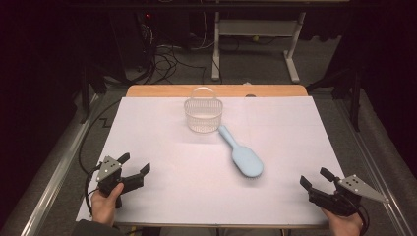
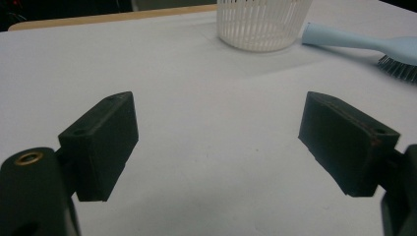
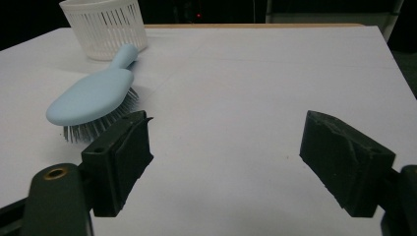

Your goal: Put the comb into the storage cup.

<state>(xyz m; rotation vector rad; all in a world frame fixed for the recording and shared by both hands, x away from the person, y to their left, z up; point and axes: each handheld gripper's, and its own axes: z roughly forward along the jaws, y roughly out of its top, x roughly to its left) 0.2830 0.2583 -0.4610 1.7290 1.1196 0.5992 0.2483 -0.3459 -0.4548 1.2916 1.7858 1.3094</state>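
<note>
Nothing of the work looks begun: both tools rest at the near edge, apart from the things in the middle, so reaching, gripping and moving the brush all remain, and the likely aim, judged from the layout, is to put it into the basket.

At the left, the left gripper (image 1: 134, 164) sits near the front left corner of the white sheet-covered table (image 1: 162, 196), held by a hand (image 1: 104, 204). Its jaws stand spread wide with nothing between them; in the left gripper view only bare white surface lies between the two black pads.

Further right, toward the far middle of the table, stands the white plastic slatted basket (image 1: 203, 117) with an arched handle, upright and, as far as the high view tells, without contents. Touching or just beside its near right foot begins the handle of the pale blue plastic oval hairbrush (image 1: 243, 155), which runs diagonally toward the near right. It lies bristles down, its smooth back up; in the right gripper view dark, fine bristles (image 3: 96, 125) show under the rim of the head.

At the far right, the right gripper (image 1: 315, 179) waits at the front right corner, well apart from the brush, jaws released wide and holding nothing.
</note>
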